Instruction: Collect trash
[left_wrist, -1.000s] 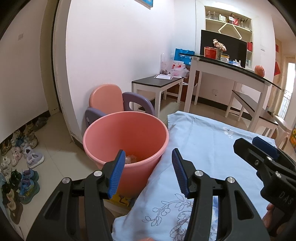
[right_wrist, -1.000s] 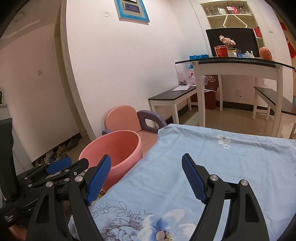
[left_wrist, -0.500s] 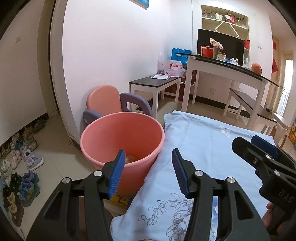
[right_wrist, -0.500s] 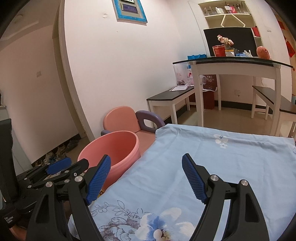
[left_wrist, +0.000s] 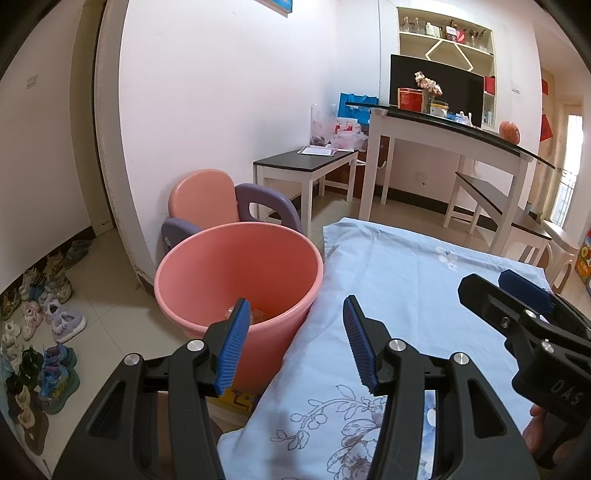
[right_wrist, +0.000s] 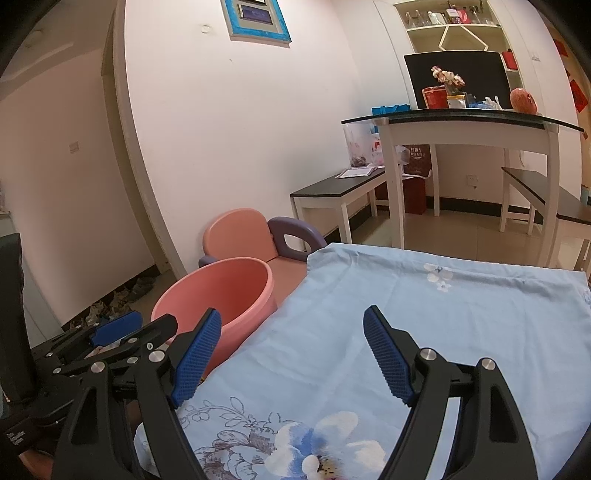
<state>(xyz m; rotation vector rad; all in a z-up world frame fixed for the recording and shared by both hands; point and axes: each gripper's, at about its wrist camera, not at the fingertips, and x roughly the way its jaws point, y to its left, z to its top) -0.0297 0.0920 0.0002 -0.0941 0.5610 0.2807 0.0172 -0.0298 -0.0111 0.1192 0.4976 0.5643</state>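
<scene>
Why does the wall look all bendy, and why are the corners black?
Both wrist views use a fisheye lens: in the left view the wall edge bows; in the right view the tabletop curves too. The black corners are the lens rim. The left view looks brighter, the right one dimmer and pinkish.

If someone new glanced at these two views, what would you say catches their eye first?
Most likely the pink bucket on the floor, tight against the left edge of the light blue flowered cloth, with a few scraps at its bottom. Next, both open, empty tongs, left and right, held over that cloth's near end.
</scene>
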